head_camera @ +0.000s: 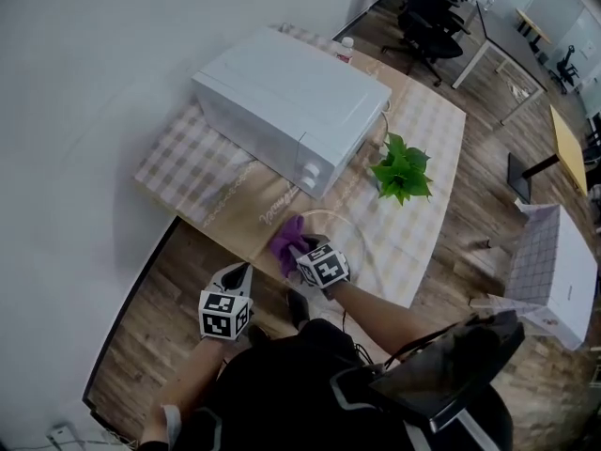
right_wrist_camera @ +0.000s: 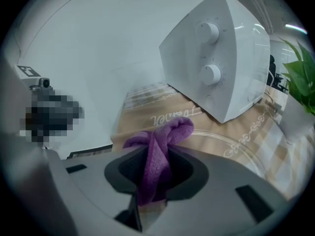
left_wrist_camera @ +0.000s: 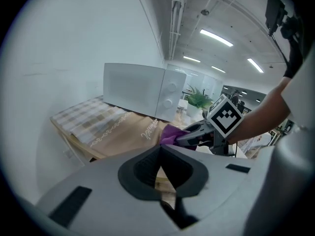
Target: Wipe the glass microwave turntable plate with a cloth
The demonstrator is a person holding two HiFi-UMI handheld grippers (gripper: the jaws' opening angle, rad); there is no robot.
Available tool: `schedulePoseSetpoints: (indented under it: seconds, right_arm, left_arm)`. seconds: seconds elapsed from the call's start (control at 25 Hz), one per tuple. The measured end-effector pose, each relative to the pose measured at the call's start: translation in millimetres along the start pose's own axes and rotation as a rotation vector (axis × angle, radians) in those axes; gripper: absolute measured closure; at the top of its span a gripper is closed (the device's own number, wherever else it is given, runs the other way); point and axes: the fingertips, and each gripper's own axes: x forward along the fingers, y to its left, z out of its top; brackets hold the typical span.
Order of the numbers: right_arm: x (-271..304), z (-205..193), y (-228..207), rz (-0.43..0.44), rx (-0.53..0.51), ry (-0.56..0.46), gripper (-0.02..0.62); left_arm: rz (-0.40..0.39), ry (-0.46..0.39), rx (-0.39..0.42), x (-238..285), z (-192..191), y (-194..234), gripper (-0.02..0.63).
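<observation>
The glass turntable plate (head_camera: 355, 236) lies on the table near its front edge, clear and hard to see; in the right gripper view its rim (right_wrist_camera: 241, 149) curves just past the jaws. A purple cloth (head_camera: 287, 237) is bunched over the plate's left rim. My right gripper (head_camera: 300, 249) is shut on this cloth (right_wrist_camera: 170, 130), which sticks up and forward from between the jaws. My left gripper (head_camera: 241, 271) hangs over the floor in front of the table, shut with nothing in it (left_wrist_camera: 160, 165). From there I see the right gripper (left_wrist_camera: 189, 134) and the cloth (left_wrist_camera: 170, 133).
A white microwave (head_camera: 282, 101) stands on the checked tablecloth (head_camera: 188, 158) behind the plate. A potted green plant (head_camera: 402, 169) is to its right, and a bottle (head_camera: 344, 49) behind it. A white box (head_camera: 554, 271) sits on the floor at right.
</observation>
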Motion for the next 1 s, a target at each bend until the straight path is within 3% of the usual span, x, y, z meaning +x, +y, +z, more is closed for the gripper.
schedulePoseSetpoints:
  seconds: [0.28, 0.52, 0.72, 1.0]
  right_arm:
    - [0, 7, -35, -0.028, 0.057, -0.023, 0.491]
    - [-8, 8, -67, -0.074, 0.099, -0.047, 0.489]
    - [-18, 8, -97, -0.117, 0.190, -0.075, 0.489]
    - [-31, 11, -89, -0.139, 0.177, -0.091, 0.491]
  left_arm:
    - [-0.017, 0.016, -0.007, 16, 4, -8, 0.598]
    - [-0.067, 0.030, 0.039, 26, 7, -23, 0.598]
    - [-0.074, 0.028, 0.030, 26, 5, -27, 0.598]
    - [-0.078, -0.007, 0.011, 12, 8, -29, 0.598]
